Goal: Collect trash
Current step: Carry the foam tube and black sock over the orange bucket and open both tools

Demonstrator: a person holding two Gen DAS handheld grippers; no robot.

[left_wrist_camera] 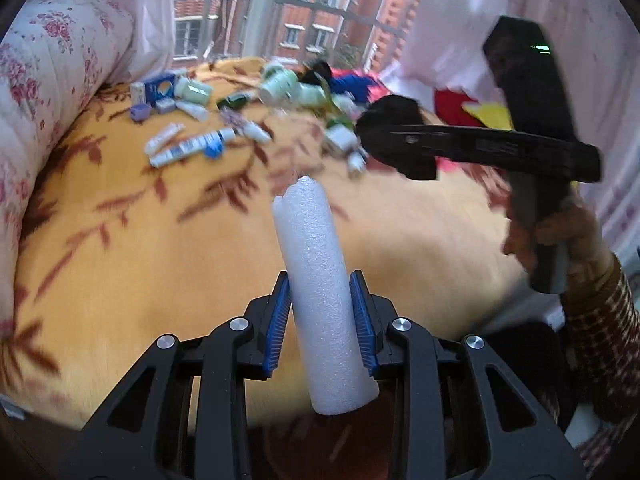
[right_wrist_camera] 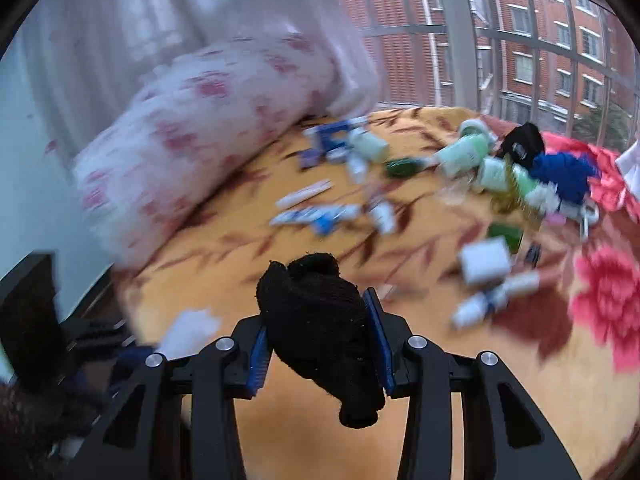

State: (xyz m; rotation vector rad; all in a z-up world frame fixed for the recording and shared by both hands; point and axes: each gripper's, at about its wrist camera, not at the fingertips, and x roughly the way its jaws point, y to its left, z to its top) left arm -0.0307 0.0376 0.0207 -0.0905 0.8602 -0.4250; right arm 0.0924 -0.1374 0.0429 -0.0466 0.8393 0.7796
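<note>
At the left, a rolled quilt (left_wrist_camera: pixel 52 80) printed with pink flowers is laid along the edge of a bed covered by an orange blanket (left_wrist_camera: pixel 160 264) patterned with dark red leaves. Sheer pink curtains (left_wrist_camera: pixel 520 12) are hung at both sides of a large window (left_wrist_camera: pixel 296 12), through which a red brick building is seen. Toward the far side of the blanket, tubes, small boxes and pale green jars (left_wrist_camera: pixel 280 84) are scattered in a loose heap, with blue and red cloth lying beside them. In the middle, a white foam tube (left_wrist_camera: pixel 320 292) is clamped upright between the blue pads of the left gripper (left_wrist_camera: pixel 322 320), above the blanket. At the right, a black sock (right_wrist_camera: pixel 320 328) is pinched by the right gripper (right_wrist_camera: pixel 320 344), bunched and hanging over the blanket; further right, a large pink flower (right_wrist_camera: pixel 608 300) is printed on the cover.
</note>
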